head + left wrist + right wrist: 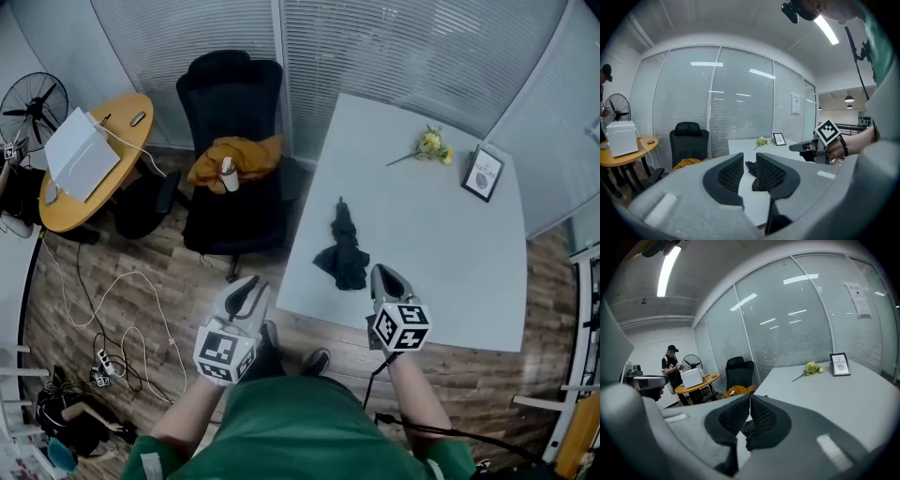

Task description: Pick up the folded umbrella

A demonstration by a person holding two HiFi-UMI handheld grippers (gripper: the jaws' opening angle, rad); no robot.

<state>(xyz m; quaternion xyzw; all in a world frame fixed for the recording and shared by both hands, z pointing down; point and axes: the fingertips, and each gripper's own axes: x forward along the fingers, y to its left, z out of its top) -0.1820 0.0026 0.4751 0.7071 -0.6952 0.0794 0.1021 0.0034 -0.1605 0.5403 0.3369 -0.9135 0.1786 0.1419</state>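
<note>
One folded umbrella (pixel 344 247), one table (pixel 431 234), one frame (pixel 484 172), maybe two flowers (pixel 431 143)

The left gripper's (pixel 749 158) jaws stood apart, with nothing pressed between them. Ahead, seen through their gap, the black folded umbrella (pixel 752 168) lay on the pale table (pixel 740 144). The right gripper (pixel 793 147) hung ahead to the right. Farther ahead lay a yellow flower (pixel 762 140) and a picture frame (pixel 779 138), and a black chair (pixel 689 140) stood ahead to the left.

Bare table (pixel 422 234) rings the umbrella (pixel 344 246); flower (pixel 430 145) and picture frame (pixel 484 172) lie well apart.
</note>
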